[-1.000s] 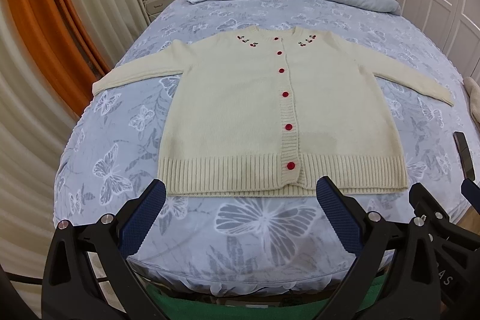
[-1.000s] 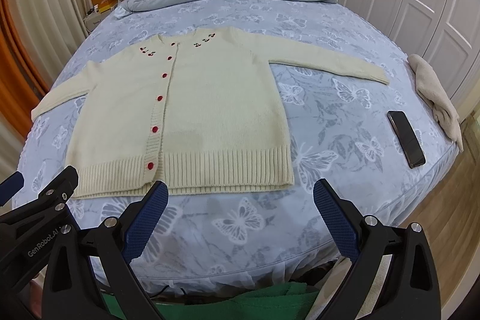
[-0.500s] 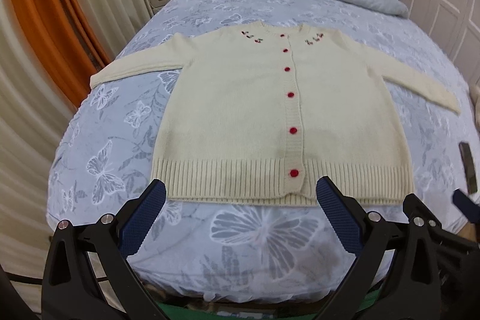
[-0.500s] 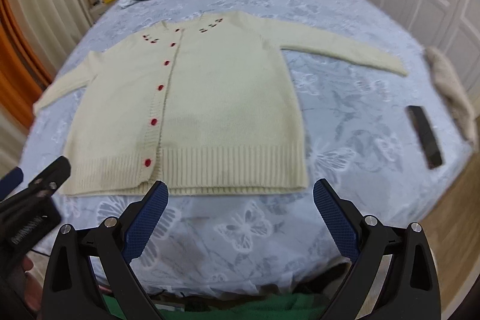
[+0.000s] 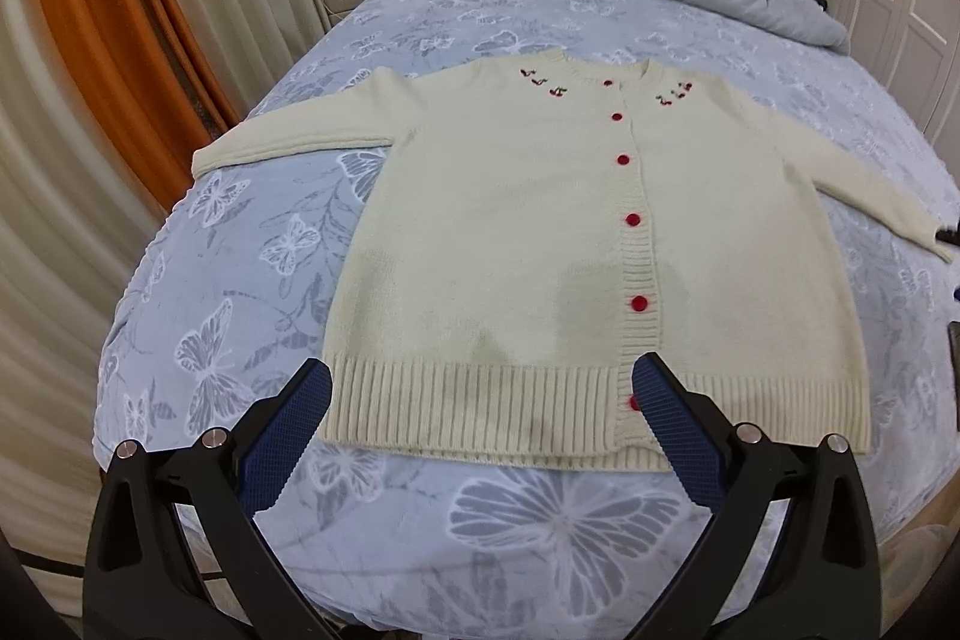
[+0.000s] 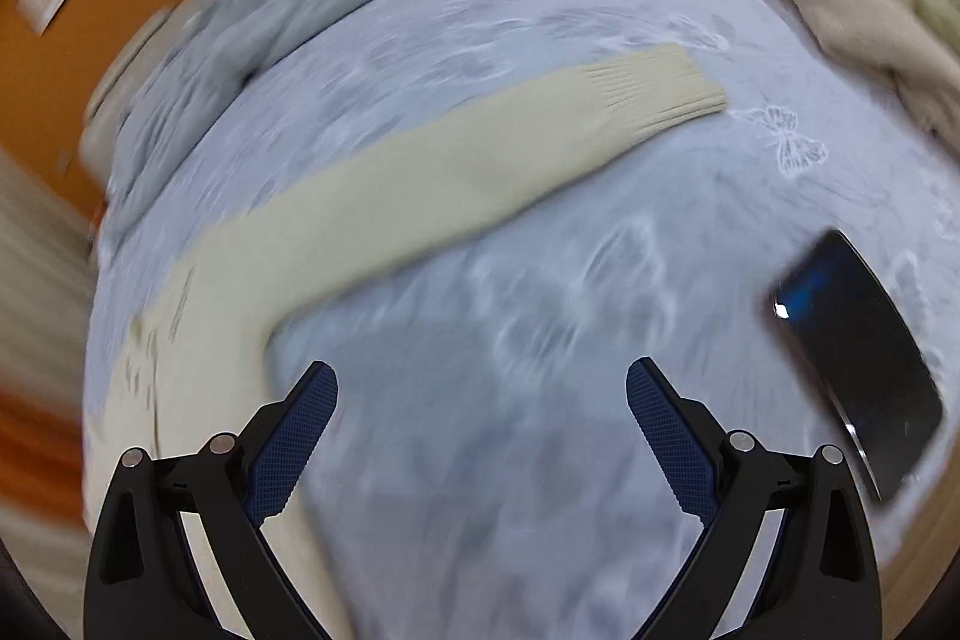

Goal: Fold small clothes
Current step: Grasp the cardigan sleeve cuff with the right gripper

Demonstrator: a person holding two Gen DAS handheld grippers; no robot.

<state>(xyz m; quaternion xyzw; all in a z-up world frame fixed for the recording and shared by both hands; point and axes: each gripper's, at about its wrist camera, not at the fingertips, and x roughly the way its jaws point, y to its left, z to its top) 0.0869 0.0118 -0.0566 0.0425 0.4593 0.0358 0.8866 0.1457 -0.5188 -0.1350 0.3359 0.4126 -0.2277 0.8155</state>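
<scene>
Right gripper wide, jaws just narrowing slightly, empty, above bedspread | cardigan sleeve beside, blurred | left gripper wide, empty

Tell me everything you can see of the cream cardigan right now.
The cream cardigan is a soft knit with ribbed hem and cuffs, red buttons down a ribbed placket, all done up, and small cherry embroidery by the neckline. It lies flat, front up, on the butterfly-print bedspread, both sleeves spread outward. Neither gripper touches it; a dark phone lies apart from one sleeve.
</scene>
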